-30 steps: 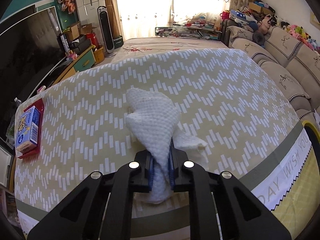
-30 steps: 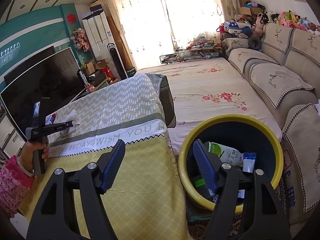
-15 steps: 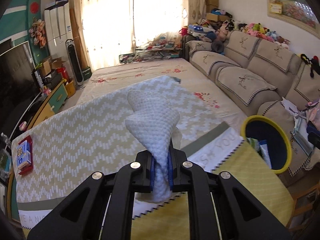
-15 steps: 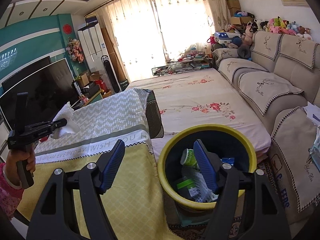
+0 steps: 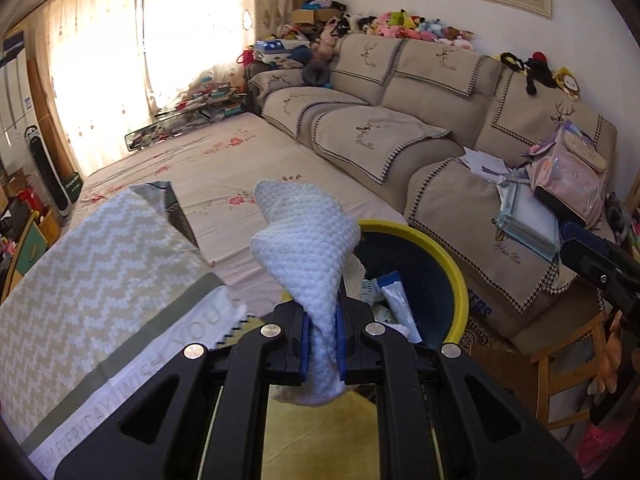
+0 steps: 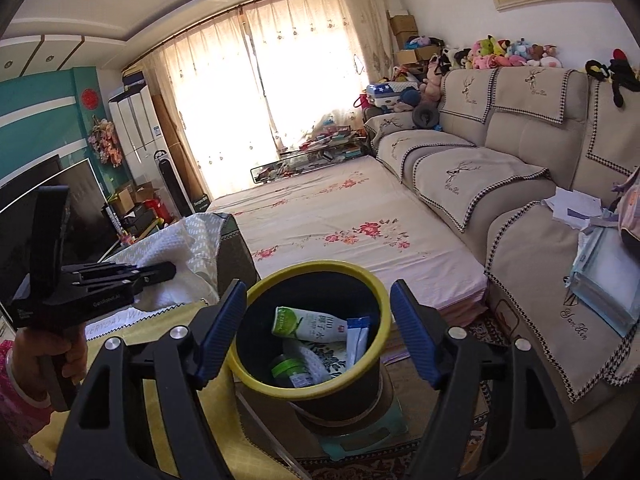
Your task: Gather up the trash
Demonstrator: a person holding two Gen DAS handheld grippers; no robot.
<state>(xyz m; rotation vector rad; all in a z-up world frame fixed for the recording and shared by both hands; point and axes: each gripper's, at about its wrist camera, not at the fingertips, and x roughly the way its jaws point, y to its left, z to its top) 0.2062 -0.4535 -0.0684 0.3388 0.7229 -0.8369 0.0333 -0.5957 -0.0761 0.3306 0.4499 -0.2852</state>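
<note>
Tissue (image 5: 310, 264) pinched tight in left gripper (image 5: 322, 344), carried beside yellow-rimmed bin (image 6: 320, 276) for dropping in; right gripper (image 6: 316, 332) empty, jaws opening, framing bin to keep clear.

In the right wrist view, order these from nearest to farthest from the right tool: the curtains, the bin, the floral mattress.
1. Bin, just ahead of the right tool, between its opening jaws.
2. Floral mattress, behind the bin.
3. Curtains, at the far window.

Bin (image 6: 316, 364) between table (image 6: 132, 360) and sofa (image 6: 540, 208) — cartons inside.
</note>
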